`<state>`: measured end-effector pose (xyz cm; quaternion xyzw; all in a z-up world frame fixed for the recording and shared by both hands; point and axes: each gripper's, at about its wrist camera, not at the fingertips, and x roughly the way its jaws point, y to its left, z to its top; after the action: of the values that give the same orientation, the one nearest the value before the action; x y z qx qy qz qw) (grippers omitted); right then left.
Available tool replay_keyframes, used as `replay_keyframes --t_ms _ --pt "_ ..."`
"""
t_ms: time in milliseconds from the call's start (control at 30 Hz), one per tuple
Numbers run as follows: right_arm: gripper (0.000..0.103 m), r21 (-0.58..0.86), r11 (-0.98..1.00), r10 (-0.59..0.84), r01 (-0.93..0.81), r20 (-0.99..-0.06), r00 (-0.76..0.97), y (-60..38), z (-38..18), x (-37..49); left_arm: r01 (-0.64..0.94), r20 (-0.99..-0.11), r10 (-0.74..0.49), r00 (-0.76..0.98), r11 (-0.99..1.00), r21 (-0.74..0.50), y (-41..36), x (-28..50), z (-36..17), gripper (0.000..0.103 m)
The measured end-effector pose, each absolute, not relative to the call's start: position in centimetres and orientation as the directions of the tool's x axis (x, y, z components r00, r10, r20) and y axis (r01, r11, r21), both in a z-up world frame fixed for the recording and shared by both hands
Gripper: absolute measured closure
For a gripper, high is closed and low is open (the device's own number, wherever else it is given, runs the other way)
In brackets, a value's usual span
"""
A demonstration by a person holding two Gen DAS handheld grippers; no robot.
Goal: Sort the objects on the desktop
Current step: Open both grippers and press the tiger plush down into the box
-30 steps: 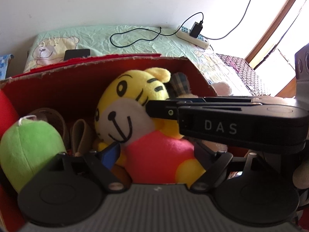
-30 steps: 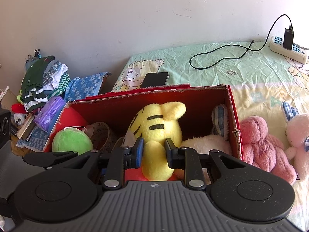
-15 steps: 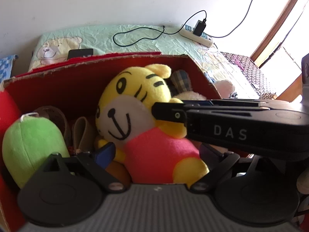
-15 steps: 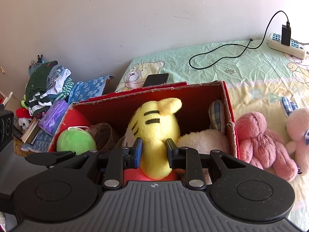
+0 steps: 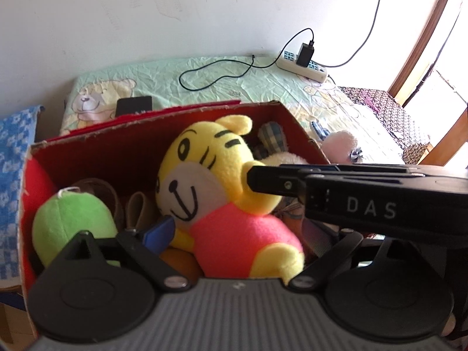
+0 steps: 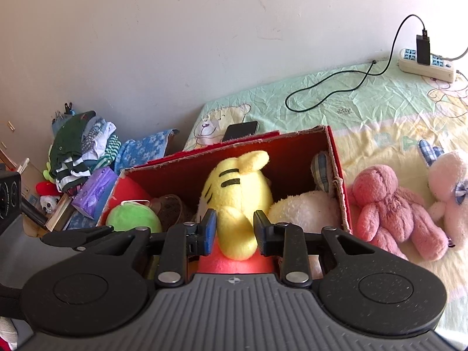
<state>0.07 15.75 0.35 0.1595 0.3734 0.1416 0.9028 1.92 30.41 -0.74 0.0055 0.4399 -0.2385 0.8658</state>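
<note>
A yellow tiger plush [image 5: 204, 175] in a red shirt sits upright inside the red cardboard box [image 5: 117, 158]. My left gripper [image 5: 242, 234] is open wide low around its red body; only the blue left pad [image 5: 159, 229] shows, clear of the plush. My right gripper [image 5: 257, 175] crosses in from the right and hides the left one's other finger. In the right wrist view the right gripper [image 6: 234, 231] straddles a yellow limb of the tiger [image 6: 237, 193]. Its jaws are opening, and the limb between the pads looks unsqueezed.
The box [image 6: 292, 152] also holds a green plush [image 6: 133, 219], a white plush [image 6: 304, 213] and brown items. Two pink plush toys [image 6: 389, 204] lie on the bed right of it. A phone [image 6: 241, 130], power strip [image 6: 427, 64] and clothes pile [image 6: 82, 146] lie beyond.
The left jaws spread wider off the tiger's body. The right jaws parted around the yellow limb. Both grippers drew back and up slightly; the tiger stayed in the box.
</note>
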Motion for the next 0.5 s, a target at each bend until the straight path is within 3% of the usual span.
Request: replay_keyframes --t_ms 500 --pt "0.072 0.390 0.914 0.354 -0.110 -0.639 0.683 16.0 0.3 -1.8 0.337 -0.781 -0.341 0.523 0.924 -0.178 31.4 0.5 -0.6 0.008"
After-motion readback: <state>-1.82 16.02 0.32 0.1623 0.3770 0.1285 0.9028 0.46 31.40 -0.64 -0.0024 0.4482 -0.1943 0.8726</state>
